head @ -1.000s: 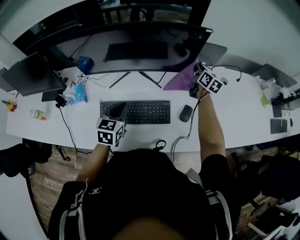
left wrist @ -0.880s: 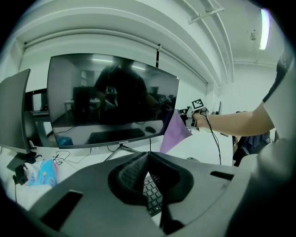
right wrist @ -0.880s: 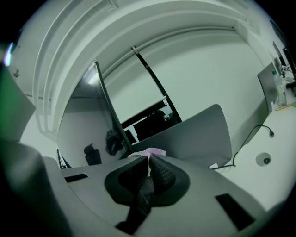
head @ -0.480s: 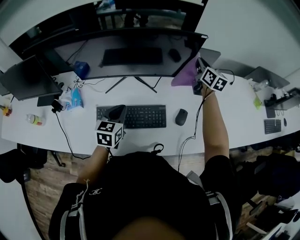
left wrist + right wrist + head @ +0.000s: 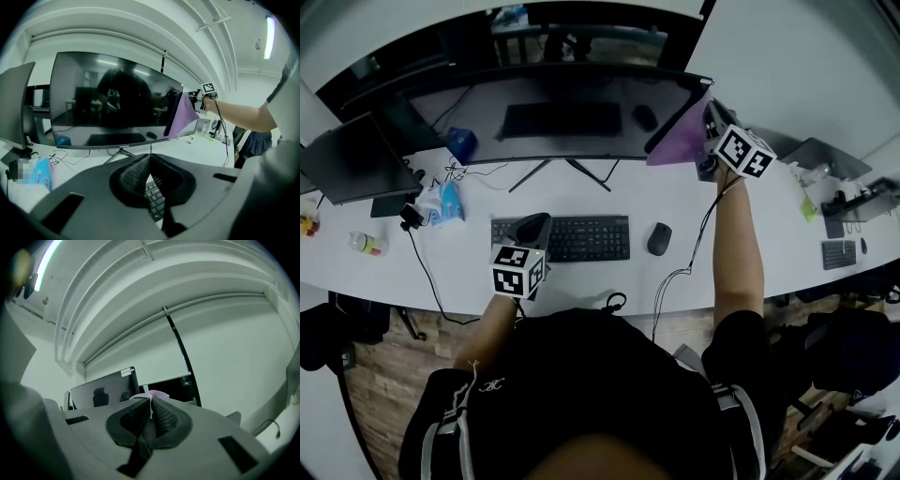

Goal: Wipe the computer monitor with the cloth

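1. Between the closed jaws of our right gripper [image 5: 709, 127] we pinch the purple cloth [image 5: 679, 141] at the right edge of the monitor [image 5: 562, 117].
2. From that claw the cloth hangs with its long axis running down and leftward, tapering to a low corner.
3. Our left gripper [image 5: 532, 228], jaws together on nothing, hovers over the left end of the keyboard [image 5: 581, 237].
4. Below both claws lies a white desk [image 5: 469, 272]; white walls rise behind.

— Where's the flat black keyboard [image 5: 561, 238]?
— On the long white desk [image 5: 581, 277], nearer than the wide dark monitor [image 5: 562, 117]; the black mouse [image 5: 658, 238] just right, purple cloth [image 5: 680, 141] at the monitor's right edge.
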`<state>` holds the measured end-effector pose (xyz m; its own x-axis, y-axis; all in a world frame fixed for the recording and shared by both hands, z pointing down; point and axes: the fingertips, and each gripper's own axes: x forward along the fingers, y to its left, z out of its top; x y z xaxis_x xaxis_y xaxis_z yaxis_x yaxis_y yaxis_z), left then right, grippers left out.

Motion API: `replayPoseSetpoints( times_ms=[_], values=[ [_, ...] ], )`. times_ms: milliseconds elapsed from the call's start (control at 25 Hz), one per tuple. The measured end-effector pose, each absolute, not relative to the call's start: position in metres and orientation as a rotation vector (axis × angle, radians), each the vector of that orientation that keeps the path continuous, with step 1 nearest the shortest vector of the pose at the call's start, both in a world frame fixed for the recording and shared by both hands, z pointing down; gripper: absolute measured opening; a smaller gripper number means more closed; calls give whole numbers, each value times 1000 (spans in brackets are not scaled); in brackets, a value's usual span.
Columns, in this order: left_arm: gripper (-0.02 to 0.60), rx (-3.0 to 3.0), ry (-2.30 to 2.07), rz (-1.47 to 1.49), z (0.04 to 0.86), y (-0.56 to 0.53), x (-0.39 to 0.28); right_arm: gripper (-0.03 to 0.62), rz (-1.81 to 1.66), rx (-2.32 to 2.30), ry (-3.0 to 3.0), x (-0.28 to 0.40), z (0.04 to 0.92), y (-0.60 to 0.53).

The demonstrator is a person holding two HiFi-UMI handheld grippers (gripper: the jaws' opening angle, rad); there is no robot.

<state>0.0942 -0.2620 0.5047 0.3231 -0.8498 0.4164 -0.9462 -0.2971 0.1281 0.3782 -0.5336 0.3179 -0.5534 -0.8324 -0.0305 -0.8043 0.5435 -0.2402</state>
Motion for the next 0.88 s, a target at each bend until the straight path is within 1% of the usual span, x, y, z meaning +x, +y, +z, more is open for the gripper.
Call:
replayPoseSetpoints(
  times_ms=[480, 680, 880],
  values=[
    [12, 2272, -1590, 332, 495, -258, 81, 20, -108, -1360, 2584, 372, 249, -509],
    [12, 2340, -1576, 298, 471, -262, 69, 21, 39, -1345, 2548, 357, 221, -467],
    [12, 2413, -1582, 264, 444, -265, 51, 23, 298, -1409, 2524, 323, 209, -400]
  ],
)
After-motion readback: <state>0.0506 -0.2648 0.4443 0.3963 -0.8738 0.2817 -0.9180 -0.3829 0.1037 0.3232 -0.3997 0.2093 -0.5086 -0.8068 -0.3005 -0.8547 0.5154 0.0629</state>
